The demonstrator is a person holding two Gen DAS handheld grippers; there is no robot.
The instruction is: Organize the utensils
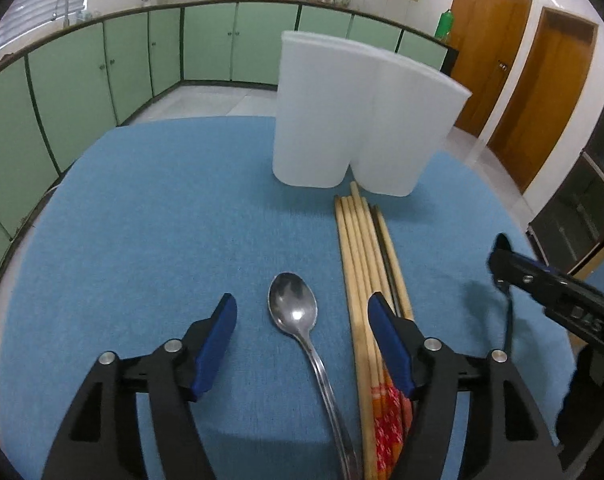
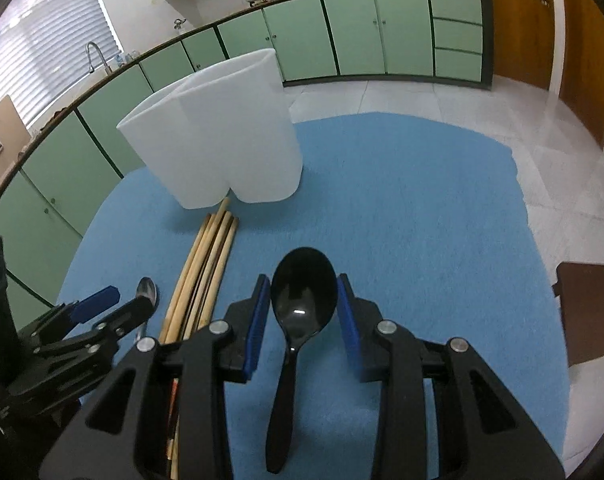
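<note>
Shiny metal spoon (image 1: 293, 309) on blue surface (image 1: 162, 220) between spread left tool (image 1: 302, 312), glossy black plastic spoon (image 2: 304, 288) between spread right tool (image 2: 304, 294), untouched.

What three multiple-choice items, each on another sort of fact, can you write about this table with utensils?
1. The chopsticks in front of the white holder lie:
A between the two spoons
B left of both spoons
C right of both spoons

2. The cloth is:
A red
B blue
C yellow

3. The left gripper is:
A shut on the chopsticks
B shut on a spoon
C open around a spoon

Key:
1 A: the right wrist view shows the metal spoon left of them and the black spoon right of them.
2 B: both views show blue fabric.
3 C: both pads stand clear of the metal spoon's bowl.
</note>
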